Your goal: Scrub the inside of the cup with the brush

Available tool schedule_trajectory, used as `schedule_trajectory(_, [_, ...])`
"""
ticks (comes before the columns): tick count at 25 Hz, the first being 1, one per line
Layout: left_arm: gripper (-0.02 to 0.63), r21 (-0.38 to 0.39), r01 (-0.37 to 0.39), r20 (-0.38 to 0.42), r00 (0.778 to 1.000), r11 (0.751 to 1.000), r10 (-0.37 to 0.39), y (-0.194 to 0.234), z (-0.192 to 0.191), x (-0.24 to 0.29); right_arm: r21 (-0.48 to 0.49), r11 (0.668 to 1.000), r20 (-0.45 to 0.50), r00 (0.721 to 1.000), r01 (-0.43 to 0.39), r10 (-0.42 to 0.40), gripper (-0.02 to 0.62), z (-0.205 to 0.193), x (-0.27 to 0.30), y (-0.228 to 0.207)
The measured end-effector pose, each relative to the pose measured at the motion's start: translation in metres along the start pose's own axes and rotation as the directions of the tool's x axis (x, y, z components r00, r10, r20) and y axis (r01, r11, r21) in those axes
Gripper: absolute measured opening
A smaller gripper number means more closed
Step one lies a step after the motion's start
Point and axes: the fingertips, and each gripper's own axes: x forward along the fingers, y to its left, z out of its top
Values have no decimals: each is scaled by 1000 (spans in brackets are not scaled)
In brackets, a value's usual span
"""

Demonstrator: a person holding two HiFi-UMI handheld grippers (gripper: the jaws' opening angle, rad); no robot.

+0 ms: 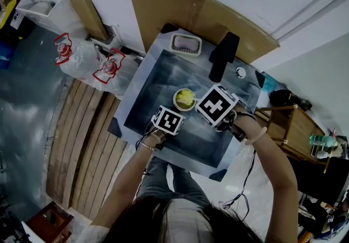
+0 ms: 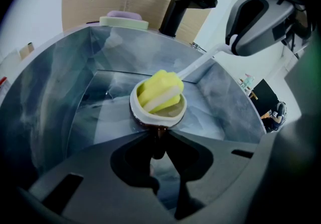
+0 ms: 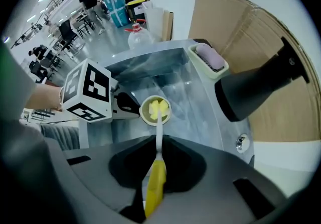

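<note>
Over the sink (image 1: 158, 78), left hand-held gripper (image 2: 159, 133) gripping cup (image 2: 146, 117); right hand-held gripper (image 3: 158, 142) clamping brush (image 3: 154, 188), head inside cup

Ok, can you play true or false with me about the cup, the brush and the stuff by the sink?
1. The brush has its yellow head inside the cup. True.
2. The left gripper holds the brush. False: its jaws grip the cup's handle, and the right gripper holds the brush.
3. The faucet is black. True.
4. The soap dish is empty. False: a purple soap lies in it.
5. The cup is held inside the sink. True.
</note>
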Motion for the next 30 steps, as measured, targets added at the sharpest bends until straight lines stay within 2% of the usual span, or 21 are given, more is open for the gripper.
schedule_trajectory(5, [77, -1, -3, -8, 1000, 1000, 3, 1, -1, -1, -8, 1000, -26, 1000, 11, -11, 54, -6, 3, 0])
schedule_trajectory(11, [78, -2, -3, -10, 1000, 1000, 3, 1, -2, -1, -32, 999, -57, 998, -18, 16, 52, -12, 2, 11])
schedule_trajectory(15, [78, 23, 0, 39, 999, 1000, -1, 0, 10, -2, -20, 998, -34, 998, -55, 54, 52, -7, 0, 18])
schedule_trajectory(19, [78, -1, -2, -7, 1000, 1000, 2, 0, -1, -1, -3, 998, 4, 998, -61, 62, 52, 1, -6, 19])
schedule_trajectory(24, [77, 0, 6, 1, 1000, 1000, -6, -1, 1, 0, 13, 999, 53, 997, -53, 52, 51, 12, -10, 15])
schedule_trajectory(27, [77, 23, 4, 42, 999, 1000, -5, -1, 11, -2, 20, 999, 73, 997, -35, 34, 51, 17, -12, 12])
schedule_trajectory(30, [77, 1, 8, 2, 1000, 1000, -8, -2, 1, 0, 23, 1000, 77, 997, -19, 18, 51, 17, -11, 9])
